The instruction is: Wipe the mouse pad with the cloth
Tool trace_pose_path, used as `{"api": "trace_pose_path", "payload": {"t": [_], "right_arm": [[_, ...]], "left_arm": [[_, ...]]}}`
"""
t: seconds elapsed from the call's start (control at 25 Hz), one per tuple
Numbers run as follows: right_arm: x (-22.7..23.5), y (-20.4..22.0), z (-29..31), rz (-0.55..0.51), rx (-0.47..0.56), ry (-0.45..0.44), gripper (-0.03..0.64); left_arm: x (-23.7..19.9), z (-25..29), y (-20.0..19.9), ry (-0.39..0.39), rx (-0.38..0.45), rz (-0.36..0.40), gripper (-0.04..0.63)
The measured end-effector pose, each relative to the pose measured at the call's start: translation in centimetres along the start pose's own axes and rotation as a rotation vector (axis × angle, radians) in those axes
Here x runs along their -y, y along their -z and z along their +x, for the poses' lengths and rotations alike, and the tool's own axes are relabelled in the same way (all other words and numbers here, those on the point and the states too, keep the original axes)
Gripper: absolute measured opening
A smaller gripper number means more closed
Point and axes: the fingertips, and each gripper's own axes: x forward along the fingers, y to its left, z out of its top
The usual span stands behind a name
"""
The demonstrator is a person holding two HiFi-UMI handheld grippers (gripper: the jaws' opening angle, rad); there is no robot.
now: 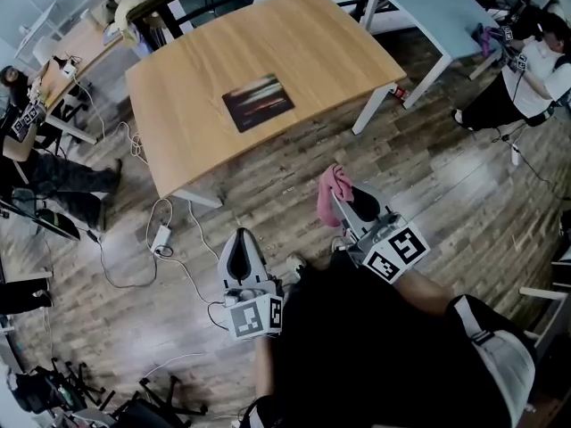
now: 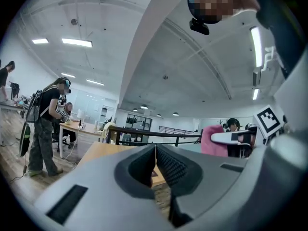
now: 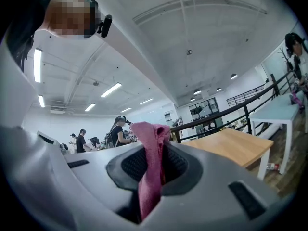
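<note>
A dark mouse pad [image 1: 258, 102] lies flat near the middle of the wooden table [image 1: 196, 87]. My right gripper [image 1: 343, 205] is shut on a pink cloth [image 1: 332, 191], well short of the table's near edge; the cloth [image 3: 151, 162] hangs between the pads and sticks up above them. My left gripper [image 1: 241, 250] is held low to the left of it, over the floor, jaws shut with nothing between them [image 2: 155, 170]. Both grippers point towards the table.
A light blue table [image 1: 446, 12] stands at the back right with a person [image 1: 526, 78] beside it. Other people sit at desks [image 1: 53, 78] at the left. Cables and a power adapter [image 1: 162, 237] lie on the wooden floor near the table leg [image 1: 198, 199].
</note>
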Motion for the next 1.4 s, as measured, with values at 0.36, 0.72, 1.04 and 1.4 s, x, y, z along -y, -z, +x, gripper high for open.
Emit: {"api": "trace_pose_path", "payload": {"t": [0.36,0.72,1.04,1.4], "right_arm": [[-1.1,0.4,2.2,-0.03,0.002,0.06,0.063],[2.1,0.2,8.8,-0.021,-0.002,0.062,0.063],[6.7,-0.5,18.2,0.004,-0.018,0.035,0.063],[12.4,-0.9,25.6,0.028,-0.055,-0.009,0.063]], "left_arm": [[-3.7,1.2,0.7,0.059,-0.043,0.014,0.023],[-6.4,7.0,0.6,0.049,-0.078,0.03,0.023],[-9.5,16.7,0.8,0.032,-0.143,0.064,0.023],[-12.6,27.2,1.8,0.073,-0.242,0.111,0.025]]}}
